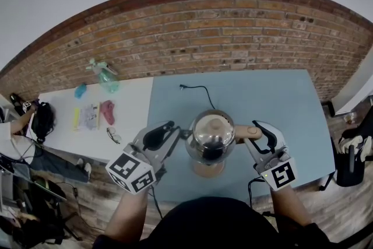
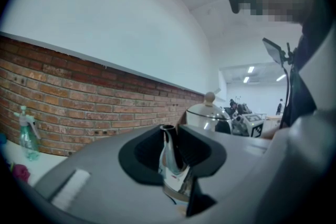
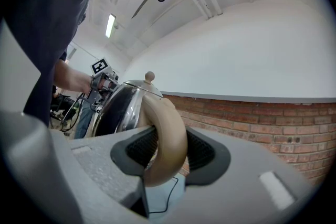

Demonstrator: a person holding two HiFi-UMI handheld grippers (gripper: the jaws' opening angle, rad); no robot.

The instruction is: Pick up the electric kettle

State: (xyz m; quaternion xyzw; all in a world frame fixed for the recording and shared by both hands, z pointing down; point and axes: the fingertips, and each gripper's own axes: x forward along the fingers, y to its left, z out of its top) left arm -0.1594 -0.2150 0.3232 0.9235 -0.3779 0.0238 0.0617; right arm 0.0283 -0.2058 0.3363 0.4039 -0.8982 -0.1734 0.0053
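Note:
The electric kettle (image 1: 210, 138), shiny steel with a beige knob on its lid, is over the near part of the blue table (image 1: 280, 108), with a tan base (image 1: 208, 169) showing under it. My left gripper (image 1: 179, 136) is at its left side, shut on the slim steel spout (image 2: 168, 157), which stands upright between the black pads. My right gripper (image 1: 249, 133) is at the kettle's right, shut on the curved beige handle (image 3: 168, 144). In the right gripper view the kettle body (image 3: 122, 108) rises just behind the handle. Whether the kettle is off the table I cannot tell.
A black power cord (image 1: 199, 90) lies on the blue table behind the kettle. To the left is a white table (image 1: 131, 119) with a spray bottle (image 1: 104, 75) and small items. A brick wall (image 1: 233, 38) runs along the back. A bag (image 1: 42, 119) hangs at far left.

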